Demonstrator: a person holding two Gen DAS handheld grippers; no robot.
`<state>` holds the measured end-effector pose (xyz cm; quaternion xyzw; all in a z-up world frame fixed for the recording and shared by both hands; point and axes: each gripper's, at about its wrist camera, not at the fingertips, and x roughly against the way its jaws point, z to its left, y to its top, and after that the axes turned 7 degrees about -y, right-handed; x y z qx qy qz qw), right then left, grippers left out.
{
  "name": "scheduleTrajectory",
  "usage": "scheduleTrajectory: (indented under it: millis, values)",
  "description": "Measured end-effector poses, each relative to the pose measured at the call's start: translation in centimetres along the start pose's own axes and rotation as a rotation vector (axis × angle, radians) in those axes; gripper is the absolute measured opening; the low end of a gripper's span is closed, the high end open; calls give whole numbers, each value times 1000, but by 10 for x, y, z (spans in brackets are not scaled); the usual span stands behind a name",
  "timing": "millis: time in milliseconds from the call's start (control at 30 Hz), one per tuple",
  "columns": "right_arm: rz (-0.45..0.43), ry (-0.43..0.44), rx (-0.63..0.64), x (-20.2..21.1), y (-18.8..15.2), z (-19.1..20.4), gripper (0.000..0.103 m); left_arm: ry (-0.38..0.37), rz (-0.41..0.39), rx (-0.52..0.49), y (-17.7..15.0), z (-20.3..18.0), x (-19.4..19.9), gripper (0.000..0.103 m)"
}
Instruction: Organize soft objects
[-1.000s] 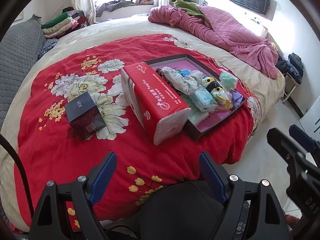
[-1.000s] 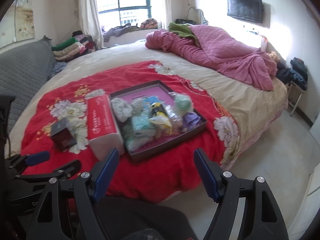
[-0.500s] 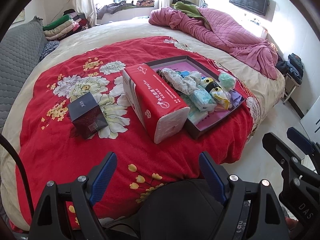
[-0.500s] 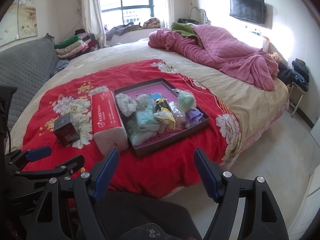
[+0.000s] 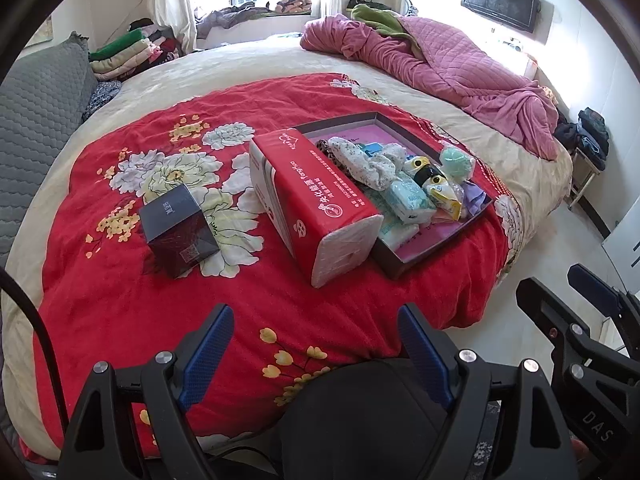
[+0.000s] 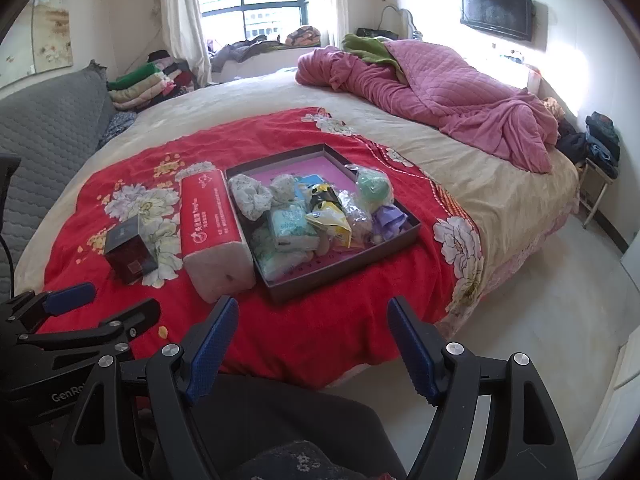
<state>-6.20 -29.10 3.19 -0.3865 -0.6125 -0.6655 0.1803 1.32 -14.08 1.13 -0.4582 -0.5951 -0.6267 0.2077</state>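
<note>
Currently the soft objects (image 6: 296, 216) sit heaped in the tray (image 6: 404, 216): floral cloth bundles, wipe packs, a yellow snack bag, a green ball in plastic, a purple piece at the tray's right corner. Red tissue pack (image 5: 316, 204) lies touching the tray's left wall, outside it. Dark box (image 5: 178, 230) sits well left of the tray, on the red blanket (image 5: 120, 300). Both on the bed.

My left tongs (image 5: 316, 344) and right tongs (image 6: 310, 334) are spread apart, holding nothing, hovering short of the tray at the bed's near edge.

Step in hand: can't settle it. Heap in tray fits sorted-in or waiting to go out. Any next grab needs tongs wide and a gentle squeeze; this stuff deforms and slips.
</note>
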Motion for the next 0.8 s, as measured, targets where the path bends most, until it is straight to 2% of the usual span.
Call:
scheduleTrajectory:
  millis: [800]
  values:
    - [18,-16,22,-5,-3,0,78,-2,18,7,2,1,-4,83]
